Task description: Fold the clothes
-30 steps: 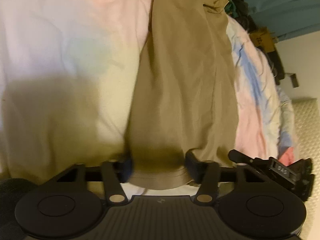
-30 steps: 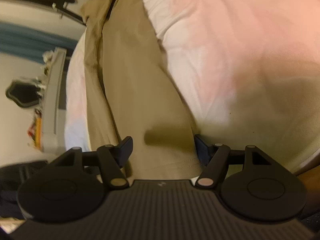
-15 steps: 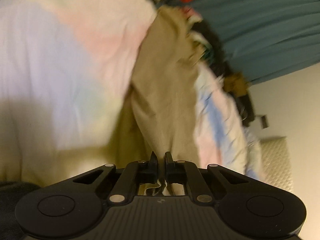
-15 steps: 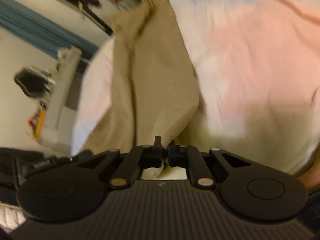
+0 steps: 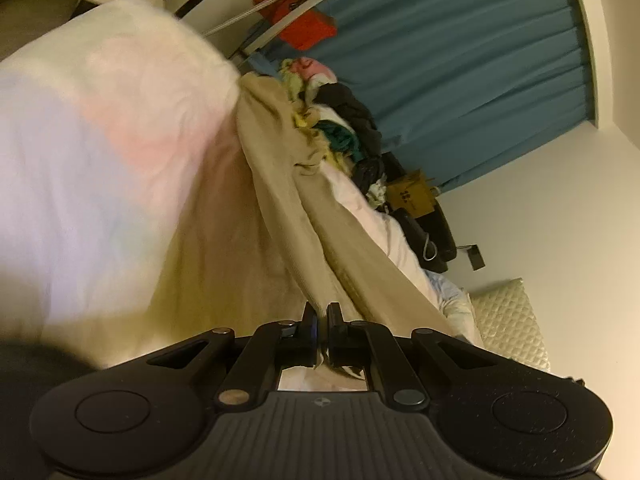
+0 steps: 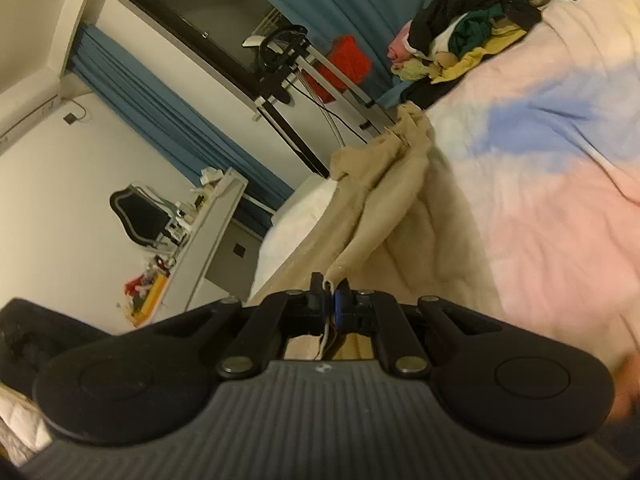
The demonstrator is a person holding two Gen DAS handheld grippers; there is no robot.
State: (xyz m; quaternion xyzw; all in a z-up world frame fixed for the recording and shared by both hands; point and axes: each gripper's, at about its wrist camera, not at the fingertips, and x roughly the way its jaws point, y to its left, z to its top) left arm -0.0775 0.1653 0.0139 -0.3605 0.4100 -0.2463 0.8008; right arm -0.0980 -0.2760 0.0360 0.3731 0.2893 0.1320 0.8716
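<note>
Left gripper (image 5: 322, 316): jaws together, clamped on near edge of tan trousers (image 5: 280, 184). Right gripper (image 6: 329, 292): jaws together, clamped on another part of that near edge, a strip of cloth hanging down between them. Near end of tan trousers (image 6: 380, 200) raised off bed, cloth stretched taut from both grippers toward far end. Far end bunched, resting near far edge of bed.

Beneath and beside: pastel bedspread (image 5: 100, 152), pink, blue and cream patches, covering bed. In right wrist view, bedspread (image 6: 540, 184) lies to right of trousers.

Farther back: heap of mixed clothes (image 6: 468, 32), black, green, yellow, pink, on far part of bed. Behind that: metal rack (image 6: 304, 64) carrying red item, blue curtain (image 5: 460, 60), white wall.
</note>
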